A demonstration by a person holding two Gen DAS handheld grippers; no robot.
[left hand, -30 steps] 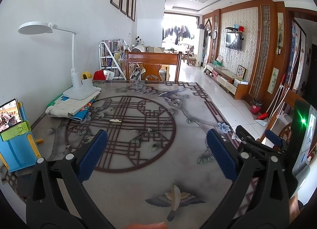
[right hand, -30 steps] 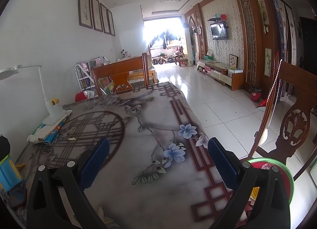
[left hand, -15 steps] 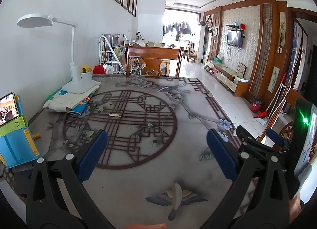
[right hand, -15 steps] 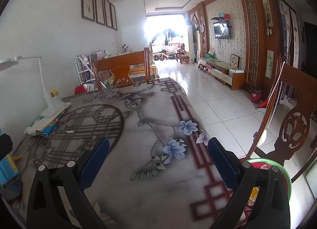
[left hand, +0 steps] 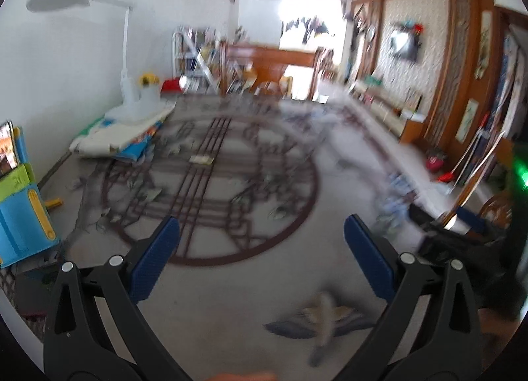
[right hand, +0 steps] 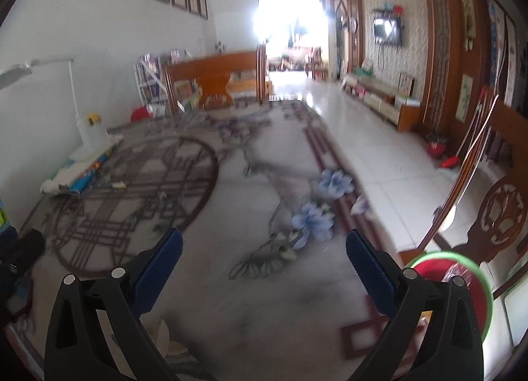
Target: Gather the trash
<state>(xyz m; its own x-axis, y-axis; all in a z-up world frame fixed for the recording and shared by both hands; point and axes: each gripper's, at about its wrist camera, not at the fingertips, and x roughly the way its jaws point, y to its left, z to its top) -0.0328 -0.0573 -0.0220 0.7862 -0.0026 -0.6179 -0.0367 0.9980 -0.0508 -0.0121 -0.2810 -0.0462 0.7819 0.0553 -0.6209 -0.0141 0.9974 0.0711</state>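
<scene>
A small pale scrap of trash (left hand: pixel 201 159) lies on the patterned table top (left hand: pixel 250 275), far ahead of my left gripper (left hand: pixel 260 242), which is open and empty. The scrap also shows in the right wrist view (right hand: pixel 118 185), far left. My right gripper (right hand: pixel 264 255) is open and empty above the table's right part. A red bin with a green rim (right hand: pixel 462 285) stands low beside the table's right edge, behind my right finger. The left wrist view is blurred.
A white desk lamp (left hand: pixel 132 94) stands on a stack of books and papers (left hand: pixel 115 143) at the table's left. A blue and green toy stand (left hand: pixel 19 209) is at the near left. Wooden chairs stand at the far end (right hand: pixel 214 80) and right (right hand: pixel 495 209).
Both grippers have swung, the views now blurred by motion. The left view has moved closer over the table toward the scrap. Both stay open and empty.
</scene>
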